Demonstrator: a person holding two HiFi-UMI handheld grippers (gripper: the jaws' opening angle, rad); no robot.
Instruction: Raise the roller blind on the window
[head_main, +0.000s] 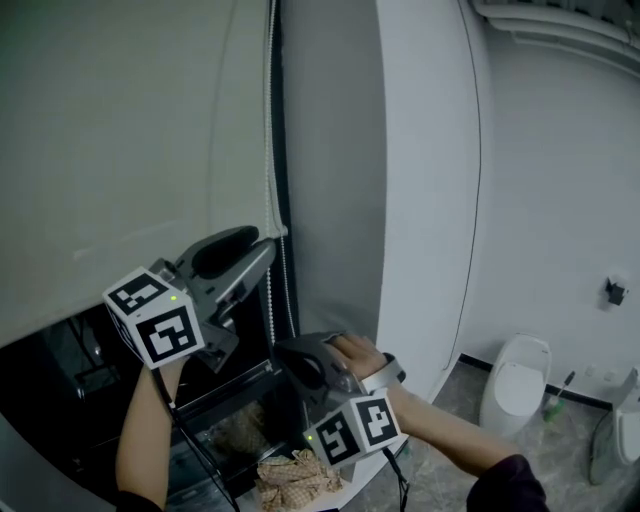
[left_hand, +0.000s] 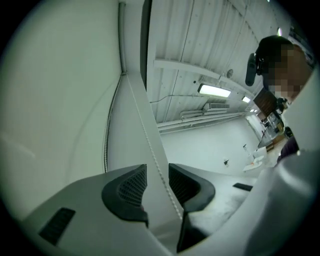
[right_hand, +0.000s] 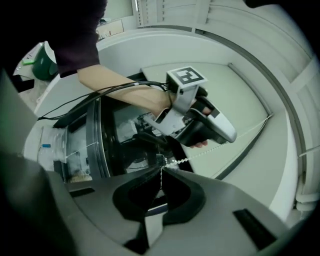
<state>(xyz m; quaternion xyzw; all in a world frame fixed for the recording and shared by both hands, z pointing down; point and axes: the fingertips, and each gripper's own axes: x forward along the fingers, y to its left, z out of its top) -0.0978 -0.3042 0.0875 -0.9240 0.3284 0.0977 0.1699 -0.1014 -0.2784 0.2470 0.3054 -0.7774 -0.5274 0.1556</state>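
Window (head_main: 60, 385): one blind (head_main: 120, 150), one chain (head_main: 268, 150), two hand-held grippers (head_main: 268, 248) (head_main: 288, 356).

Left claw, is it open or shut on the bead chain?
Open. In the left gripper view the left claw stands apart, and the bead chain runs through the gap without being pinched.

Left gripper (head_main: 266, 247), centre left in the head view on a raised bare forearm (head_main: 140, 440), has its jaws apart. Right gripper (head_main: 288, 352), lower centre, arm reaching in from lower right, pinches the bead chain (right_hand: 219, 146) between closed jaws
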